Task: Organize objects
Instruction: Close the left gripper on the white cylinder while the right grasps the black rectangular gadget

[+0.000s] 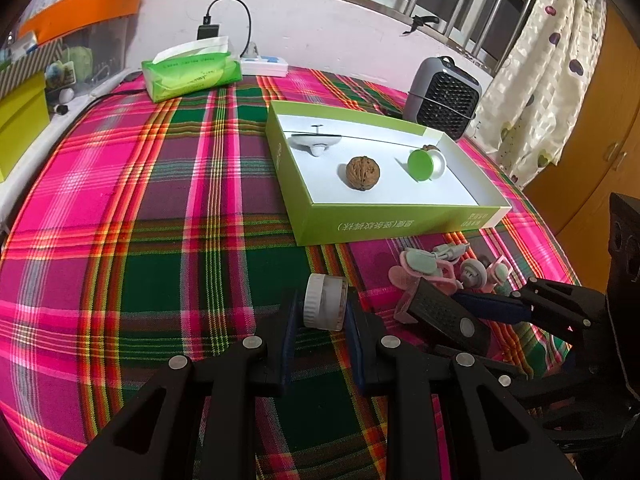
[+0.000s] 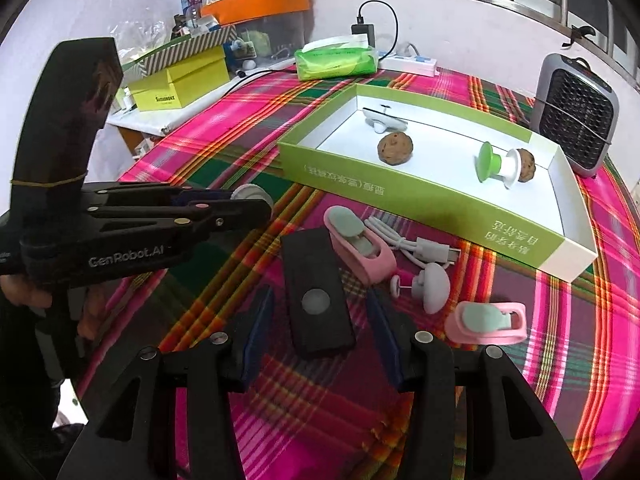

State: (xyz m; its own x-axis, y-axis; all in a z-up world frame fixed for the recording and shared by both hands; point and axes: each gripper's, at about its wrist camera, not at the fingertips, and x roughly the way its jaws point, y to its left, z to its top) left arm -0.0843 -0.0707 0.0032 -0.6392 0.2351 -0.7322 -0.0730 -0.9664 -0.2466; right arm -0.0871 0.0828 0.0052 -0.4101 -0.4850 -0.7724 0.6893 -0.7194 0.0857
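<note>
My left gripper point(image 1: 322, 312) is shut on a small white-capped jar point(image 1: 325, 301), held just over the plaid cloth; it also shows in the right wrist view point(image 2: 250, 194). My right gripper point(image 2: 320, 316) is open, its fingers on either side of a black rectangular device point(image 2: 316, 292) lying on the cloth. A green-walled white tray point(image 1: 384, 224) holds a walnut point(image 1: 363, 173), a green-and-white suction piece point(image 1: 424, 165) and a white top-shaped item point(image 1: 316, 142). Pink clips point(image 2: 360, 246), a white cable point(image 2: 416, 246) and a grey knob point(image 2: 434, 280) lie in front of the tray.
A grey mini fan point(image 2: 576, 112) stands behind the tray at right. A green tissue pack point(image 1: 192, 70) and a white power strip point(image 1: 266, 65) sit at the table's back. Yellow boxes point(image 2: 180, 84) and an orange-lidded bin point(image 2: 260, 4) crowd the left side.
</note>
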